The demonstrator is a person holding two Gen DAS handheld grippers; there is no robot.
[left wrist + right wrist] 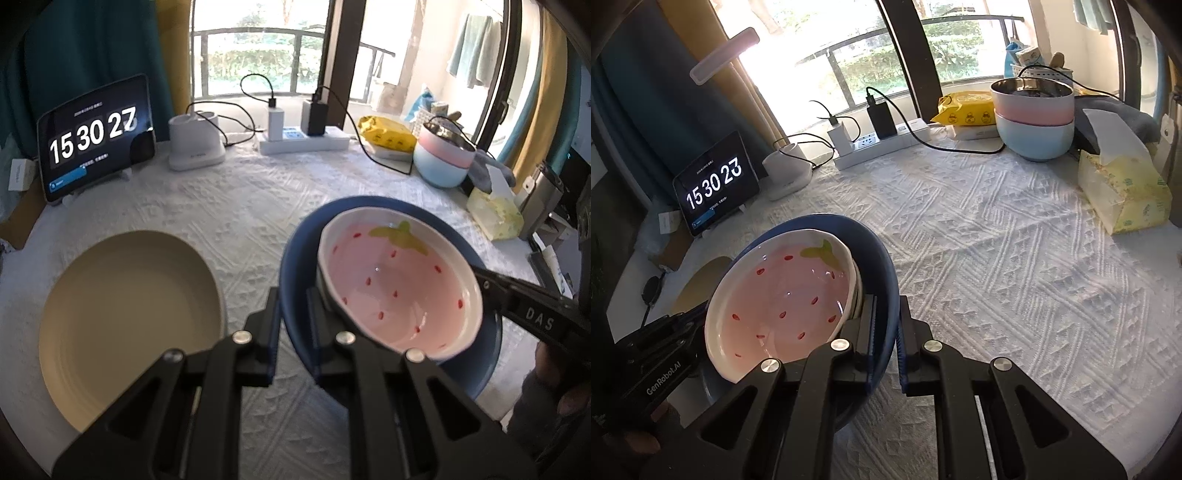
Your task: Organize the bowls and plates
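Observation:
A dark blue plate (299, 251) carries a pink strawberry-pattern bowl (395, 284) with a white rim. My left gripper (293, 310) is shut on the plate's left rim. My right gripper (886, 314) is shut on the plate's (882, 266) right rim, and the bowl (783, 291) sits just left of its fingers. The right gripper also shows in the left wrist view (495, 286) coming in from the right. The plate is held tilted, a little above the table. A cream plate (125, 314) lies flat on the cloth to the left; it also shows in the right wrist view (701, 280), partly hidden.
A white textured tablecloth (1015, 277) covers the table. At the back stand a tablet clock (96, 140), a white charger base (195, 144), a power strip (303, 140) with cables, yellow wipes (388, 134), stacked pink and blue bowls (1034, 118) and a tissue box (1123, 192).

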